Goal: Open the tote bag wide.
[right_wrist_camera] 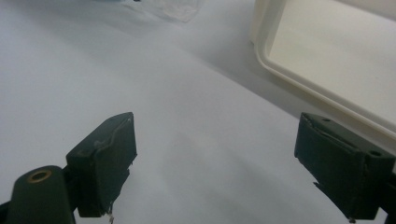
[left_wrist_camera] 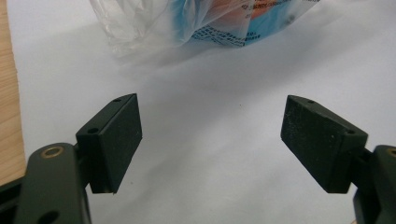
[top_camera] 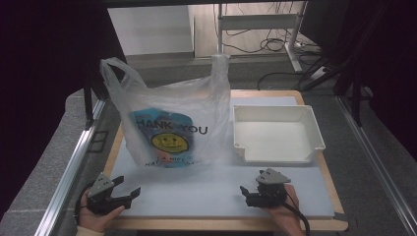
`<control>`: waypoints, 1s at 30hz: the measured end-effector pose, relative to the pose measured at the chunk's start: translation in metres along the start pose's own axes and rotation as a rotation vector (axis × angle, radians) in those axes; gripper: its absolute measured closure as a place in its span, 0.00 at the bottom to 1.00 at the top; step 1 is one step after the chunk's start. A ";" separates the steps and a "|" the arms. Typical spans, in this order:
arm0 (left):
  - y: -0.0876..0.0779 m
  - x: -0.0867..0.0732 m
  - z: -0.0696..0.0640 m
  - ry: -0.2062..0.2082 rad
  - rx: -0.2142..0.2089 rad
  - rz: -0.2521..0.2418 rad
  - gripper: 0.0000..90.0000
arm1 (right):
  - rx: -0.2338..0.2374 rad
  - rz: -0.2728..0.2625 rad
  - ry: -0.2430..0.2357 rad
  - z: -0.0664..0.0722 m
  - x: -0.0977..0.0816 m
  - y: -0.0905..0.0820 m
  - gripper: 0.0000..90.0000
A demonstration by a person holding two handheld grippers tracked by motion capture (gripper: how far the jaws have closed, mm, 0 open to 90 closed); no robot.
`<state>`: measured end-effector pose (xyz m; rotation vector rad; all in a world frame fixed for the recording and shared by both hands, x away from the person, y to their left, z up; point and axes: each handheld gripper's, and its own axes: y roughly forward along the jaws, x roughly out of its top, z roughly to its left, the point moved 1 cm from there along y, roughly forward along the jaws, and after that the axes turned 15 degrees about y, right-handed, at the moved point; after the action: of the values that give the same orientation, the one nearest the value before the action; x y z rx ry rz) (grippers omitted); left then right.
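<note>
Left gripper [top_camera: 129,192] sits at the near left corner of the white mat [top_camera: 196,189], jaws spread wide, nothing between them, just bare mat under the pads. Right gripper [top_camera: 246,192] is at the near right, jaws equally wide apart and holding nothing, also over bare mat. Each is held by a hand at the near edge.

Far of the left gripper stands the plastic bag [top_camera: 169,115], translucent, handles up, a smiley face and "THANK YOU" printed on its front, something blue and orange inside. To its right, just beside it, the white tray [top_camera: 314,128] lies open on the mat. Clear mat lies between each gripper and these two.

The left gripper view catches the bag's [left_wrist_camera: 205,21] crumpled bottom edge with small print on the contents. The right gripper view brings the tray's [right_wrist_camera: 280,74] rounded near corner up close at far right.
</note>
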<state>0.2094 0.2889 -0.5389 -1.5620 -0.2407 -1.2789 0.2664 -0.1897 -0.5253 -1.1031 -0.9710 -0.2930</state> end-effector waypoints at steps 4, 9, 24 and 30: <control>0.000 0.000 0.000 0.000 -0.001 0.001 0.23 | -0.003 0.002 0.004 -0.001 -0.001 -0.001 0.15; 0.000 0.001 -0.001 0.006 -0.005 -0.003 0.23 | -0.007 -0.002 0.024 -0.002 -0.001 -0.002 0.16; -0.007 0.001 -0.003 0.010 -0.003 -0.013 0.23 | 0.042 0.007 0.013 0.007 0.005 0.001 0.19; -0.012 0.007 -0.004 0.024 0.004 -0.020 0.24 | 0.064 0.005 0.001 0.008 0.007 0.001 0.21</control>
<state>0.2019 0.2877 -0.5265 -1.5441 -0.2438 -1.3109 0.2670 -0.1805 -0.5195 -1.0470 -0.9698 -0.2567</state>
